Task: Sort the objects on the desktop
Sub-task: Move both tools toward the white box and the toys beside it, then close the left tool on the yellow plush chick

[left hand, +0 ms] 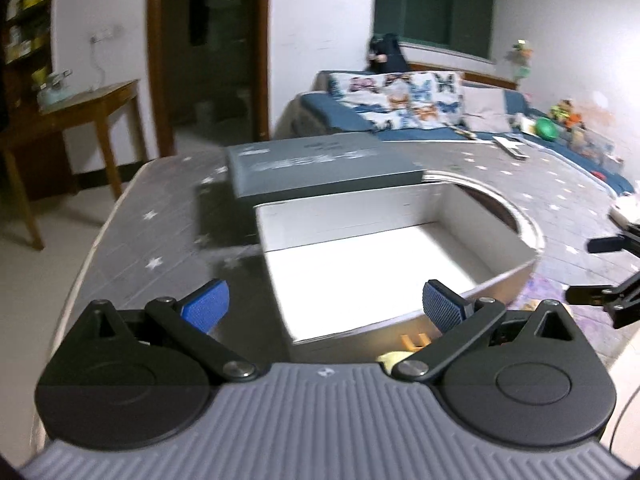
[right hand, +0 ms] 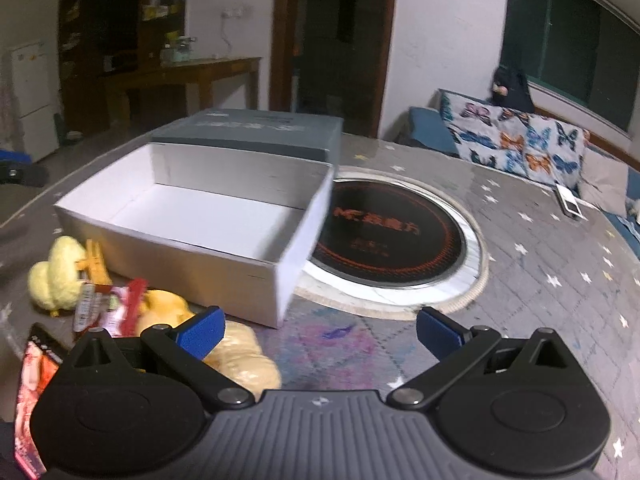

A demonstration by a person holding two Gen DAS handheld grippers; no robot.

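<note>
Both the left gripper (left hand: 325, 307) and right gripper (right hand: 319, 333) are spread, empty. The yellow plush duck (right hand: 58, 276) (soft, light) is best pinched at its body.

- White box (right hand: 192, 240): matt cardboard, smooth inside; its grey lid (right hand: 256, 130) looks like matt card too.
- Tablecloth (right hand: 540, 264): grey w/ stars, slight sheen, prob. plastic-coated.
- Induction hob (right hand: 396, 236): glossy black glass, pale ring round it.
- Duck toy (right hand: 58, 276): fuzzy yellow plush.
- Snack packets (right hand: 102, 308): shiny crinkled foil/plastic.
- Right gripper (right hand: 318, 330): matt black plastic, blue textured finger pads (right hand: 202, 332), metal pivot pins.
- Side table (left hand: 80, 104): brown wood.
</note>
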